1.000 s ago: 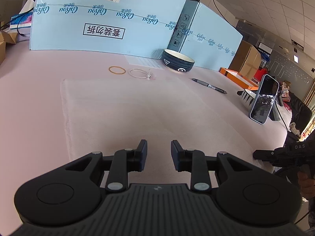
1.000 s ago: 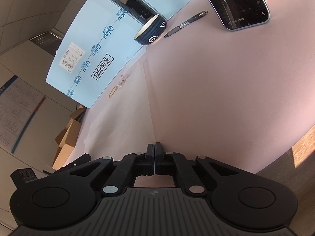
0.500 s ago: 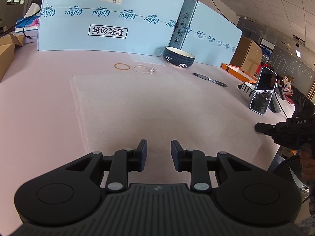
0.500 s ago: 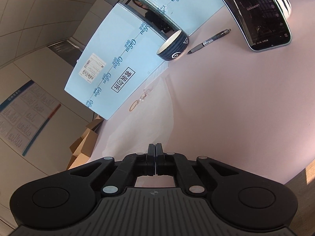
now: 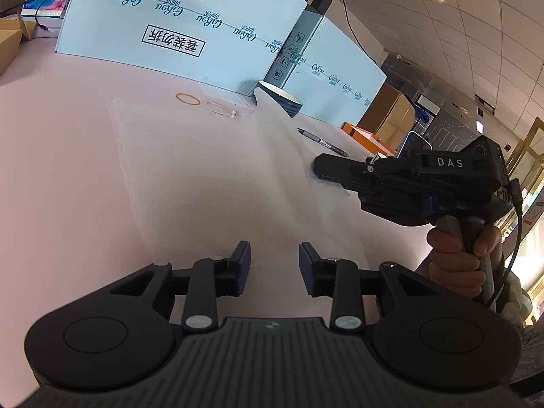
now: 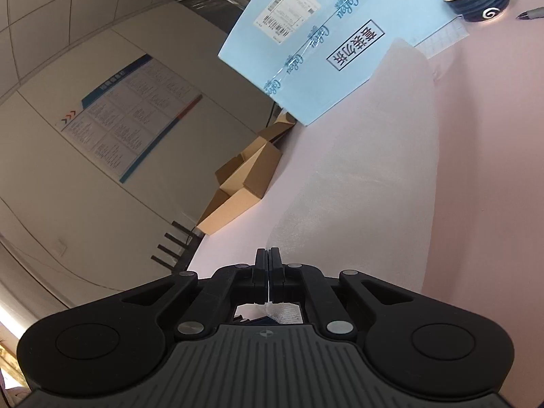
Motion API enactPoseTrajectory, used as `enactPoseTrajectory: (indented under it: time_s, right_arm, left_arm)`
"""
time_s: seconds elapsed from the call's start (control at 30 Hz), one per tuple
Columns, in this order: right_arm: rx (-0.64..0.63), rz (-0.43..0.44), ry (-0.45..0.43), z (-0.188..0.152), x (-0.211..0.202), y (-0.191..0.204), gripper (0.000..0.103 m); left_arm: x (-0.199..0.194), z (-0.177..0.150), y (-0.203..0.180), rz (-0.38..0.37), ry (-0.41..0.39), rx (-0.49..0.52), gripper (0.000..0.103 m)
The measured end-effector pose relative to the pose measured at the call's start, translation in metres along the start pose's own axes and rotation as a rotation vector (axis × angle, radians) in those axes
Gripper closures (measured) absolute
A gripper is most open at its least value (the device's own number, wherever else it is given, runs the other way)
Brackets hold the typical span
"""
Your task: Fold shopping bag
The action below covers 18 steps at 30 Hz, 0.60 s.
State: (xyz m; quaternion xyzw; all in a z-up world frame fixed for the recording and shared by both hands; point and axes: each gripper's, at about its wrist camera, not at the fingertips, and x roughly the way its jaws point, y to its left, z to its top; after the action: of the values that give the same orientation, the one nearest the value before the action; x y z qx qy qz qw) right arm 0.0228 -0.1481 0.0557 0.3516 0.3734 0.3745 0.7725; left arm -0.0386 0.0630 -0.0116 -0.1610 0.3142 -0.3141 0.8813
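jaws of your right gripper (image 6: 268,255) pinch the shopping bag (image 5: 210,176) edge, lifting it off the pink table (image 5: 51,170); your left gripper (image 5: 274,261) is opening, nothing between.

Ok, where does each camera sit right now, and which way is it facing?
Left wrist: on the left gripper, jaws opening and empty, looking across the table at the bag, the right gripper and the hand.
Right wrist: on the right gripper, shut on the bag, rolled, facing the wall.
Shared: bag, bowl, blue box.
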Motion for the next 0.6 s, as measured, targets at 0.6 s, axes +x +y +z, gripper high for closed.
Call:
enactPoseTrajectory:
  time_s: [0.6]
  right_arm:
    - [-0.115, -0.031, 0.285, -0.017, 0.045, 0.024, 0.099]
  left_arm:
    - [-0.035, -0.02, 0.001, -0.034, -0.043, 0.001, 0.069]
